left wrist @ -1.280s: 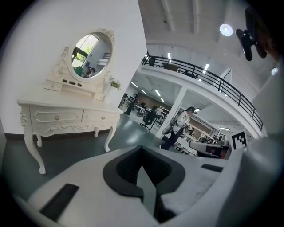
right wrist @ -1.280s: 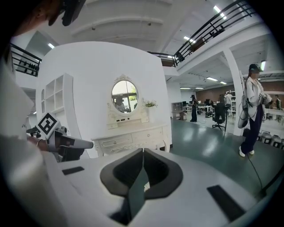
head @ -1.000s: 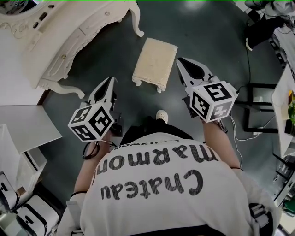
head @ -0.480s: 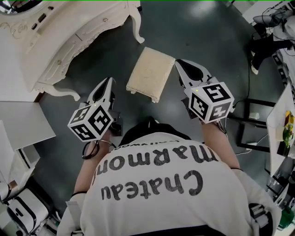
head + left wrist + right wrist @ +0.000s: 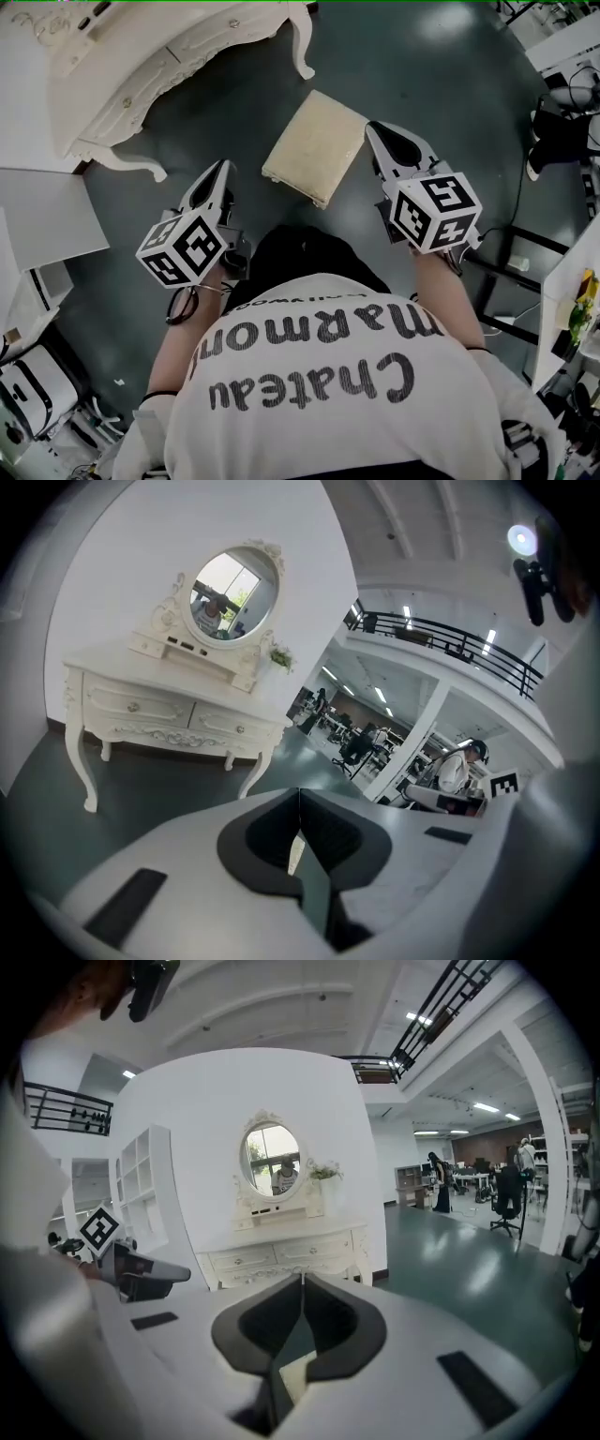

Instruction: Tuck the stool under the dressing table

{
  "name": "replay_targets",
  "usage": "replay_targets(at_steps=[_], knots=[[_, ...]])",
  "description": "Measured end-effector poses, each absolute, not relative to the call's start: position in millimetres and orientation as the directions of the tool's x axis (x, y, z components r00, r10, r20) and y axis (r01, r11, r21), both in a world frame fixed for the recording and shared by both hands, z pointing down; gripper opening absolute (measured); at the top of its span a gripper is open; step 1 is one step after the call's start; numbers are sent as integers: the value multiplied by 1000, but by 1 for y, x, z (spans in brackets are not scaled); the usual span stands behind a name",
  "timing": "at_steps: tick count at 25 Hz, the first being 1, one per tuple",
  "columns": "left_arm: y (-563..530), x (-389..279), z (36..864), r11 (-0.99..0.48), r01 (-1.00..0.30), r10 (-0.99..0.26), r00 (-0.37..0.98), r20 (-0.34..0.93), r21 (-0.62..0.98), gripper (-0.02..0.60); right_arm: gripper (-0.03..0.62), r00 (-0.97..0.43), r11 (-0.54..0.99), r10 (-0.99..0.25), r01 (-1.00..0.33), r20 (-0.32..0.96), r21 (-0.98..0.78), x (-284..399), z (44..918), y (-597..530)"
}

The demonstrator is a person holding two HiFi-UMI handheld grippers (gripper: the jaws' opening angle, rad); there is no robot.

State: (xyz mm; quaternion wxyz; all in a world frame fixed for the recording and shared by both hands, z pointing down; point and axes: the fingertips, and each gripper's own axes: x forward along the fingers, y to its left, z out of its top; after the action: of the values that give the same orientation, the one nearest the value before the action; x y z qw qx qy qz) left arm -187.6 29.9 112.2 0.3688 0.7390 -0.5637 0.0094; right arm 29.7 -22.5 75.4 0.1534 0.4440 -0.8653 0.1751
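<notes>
A cream cushioned stool [image 5: 315,146] stands on the dark floor, askew, a short way in front of the white dressing table [image 5: 159,66]. My left gripper [image 5: 222,167] hovers left of the stool, jaws shut and empty. My right gripper [image 5: 375,128] hangs just off the stool's right edge, also shut on nothing. In the left gripper view the dressing table [image 5: 178,714] with its oval mirror [image 5: 234,592] stands ahead to the left. The right gripper view shows the table [image 5: 281,1255] straight ahead beyond the shut jaws, with a sliver of the stool [image 5: 298,1372] seen below them.
White shelving [image 5: 37,244] stands at the left. Black frames [image 5: 525,281] and cables lie on the floor at the right, beside a white desk edge [image 5: 572,281]. My shoe tip is hidden under my body.
My view has shifted toward the stool: it and the dressing table now sit further right and the stool looks more turned. Both grippers moved forward and slightly down, staying shut.
</notes>
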Motion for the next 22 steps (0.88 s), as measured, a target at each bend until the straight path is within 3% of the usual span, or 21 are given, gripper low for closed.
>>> replay_targets(at_steps=[18, 22], knots=[[-36, -158, 234, -193, -876, -641, 453, 619, 441, 27, 28, -514, 395, -640, -858, 571, -330, 43, 204, -50], [-52, -171, 289, -145, -878, -594, 445, 670, 455, 138, 29, -494, 340, -623, -869, 607, -359, 51, 254, -57]])
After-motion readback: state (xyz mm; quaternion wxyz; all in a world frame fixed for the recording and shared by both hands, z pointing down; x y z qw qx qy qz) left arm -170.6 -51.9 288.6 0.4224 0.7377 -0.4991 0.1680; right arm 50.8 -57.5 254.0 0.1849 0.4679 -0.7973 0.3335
